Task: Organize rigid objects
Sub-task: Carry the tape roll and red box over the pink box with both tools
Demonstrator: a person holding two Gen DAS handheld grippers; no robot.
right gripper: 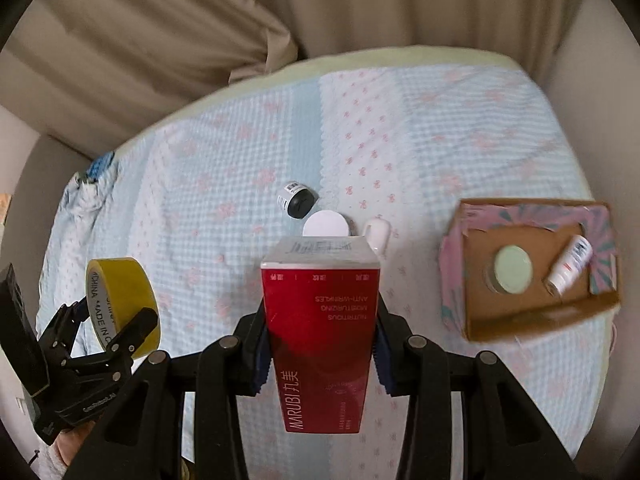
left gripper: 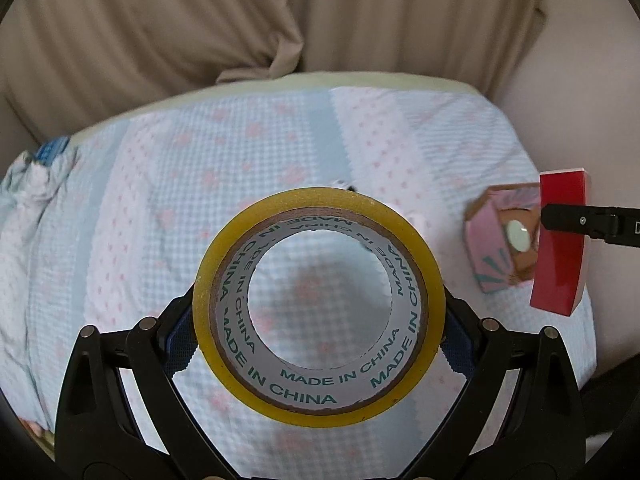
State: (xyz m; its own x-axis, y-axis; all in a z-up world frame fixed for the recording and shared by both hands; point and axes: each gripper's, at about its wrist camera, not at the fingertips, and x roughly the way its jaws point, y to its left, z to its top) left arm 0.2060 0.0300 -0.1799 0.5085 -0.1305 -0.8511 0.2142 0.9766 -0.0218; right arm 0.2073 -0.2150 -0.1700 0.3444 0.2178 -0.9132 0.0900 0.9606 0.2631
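Observation:
My left gripper [left gripper: 320,344] is shut on a yellow roll of packing tape [left gripper: 224,292], held above the bed; both also show at the left of the right wrist view, gripper [right gripper: 116,320] and tape [right gripper: 124,292]. My right gripper [right gripper: 320,344] is shut on a tall red MARUBI carton [right gripper: 320,344], also seen at the right of the left wrist view [left gripper: 560,248]. A pink cardboard box [right gripper: 452,264] on the right holds a pale green round lid [right gripper: 513,269] and a small white tube [right gripper: 570,266]. A black-capped bottle [right gripper: 298,200], a white disc [right gripper: 325,225] and a small white object [right gripper: 378,234] lie mid-bed.
The bed [right gripper: 224,168] has a blue and pink checked cover. Beige curtains [right gripper: 160,32] hang behind it. Bunched fabric with a blue patch [right gripper: 98,168] lies at the bed's far left corner.

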